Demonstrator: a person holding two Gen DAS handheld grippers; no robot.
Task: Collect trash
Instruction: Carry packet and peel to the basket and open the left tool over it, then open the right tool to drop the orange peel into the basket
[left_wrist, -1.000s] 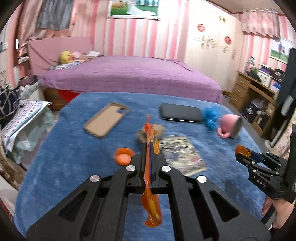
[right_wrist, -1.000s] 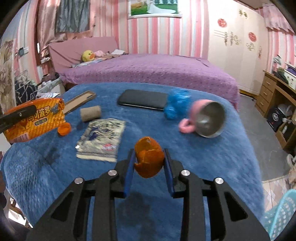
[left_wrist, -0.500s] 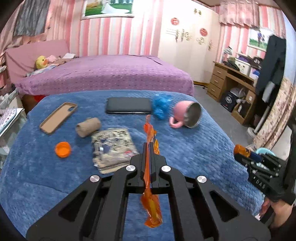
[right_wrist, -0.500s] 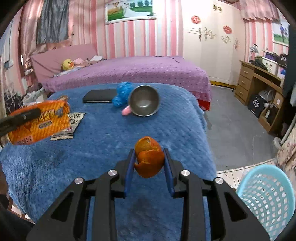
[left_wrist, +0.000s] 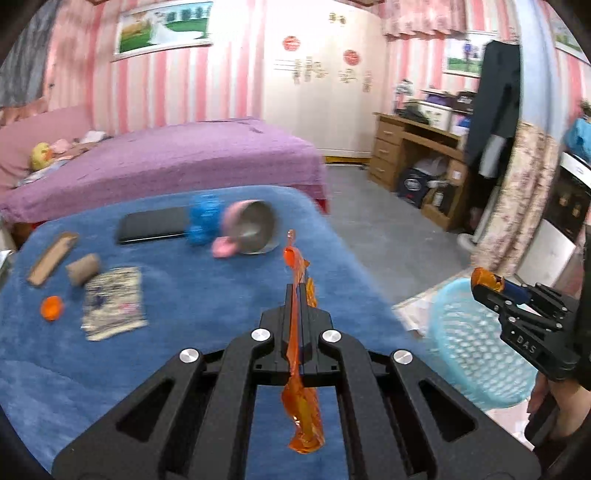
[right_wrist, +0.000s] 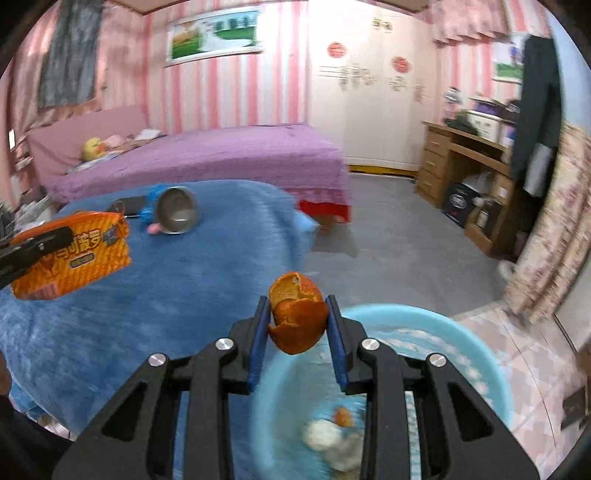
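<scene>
Two tongs are in play, each carrying one piece of trash. The left tongs are clamped fully together on one orange snack wrapper, gripped edge-on: its long axis runs along the fingers, one end poking out past the tips and the crumpled other end trailing back toward the camera. From the right wrist view the same wrapper shows its broad printed face, hanging above the blue surface well to the left of the right tongs. The right tongs stand partly apart, their blue pads pressing both sides of one orange peel, a cupped shell whose open, torn side faces up and away from the camera. Just below and beyond these tongs sits one light blue basket, on the floor beside the surface; inside it lie a small orange scrap and something white, too blurred to name. Ahead and left of the left tongs, the surface carries one pink mug lying on its side, one dark phone, one orange cap and one flat printed packet.
</scene>
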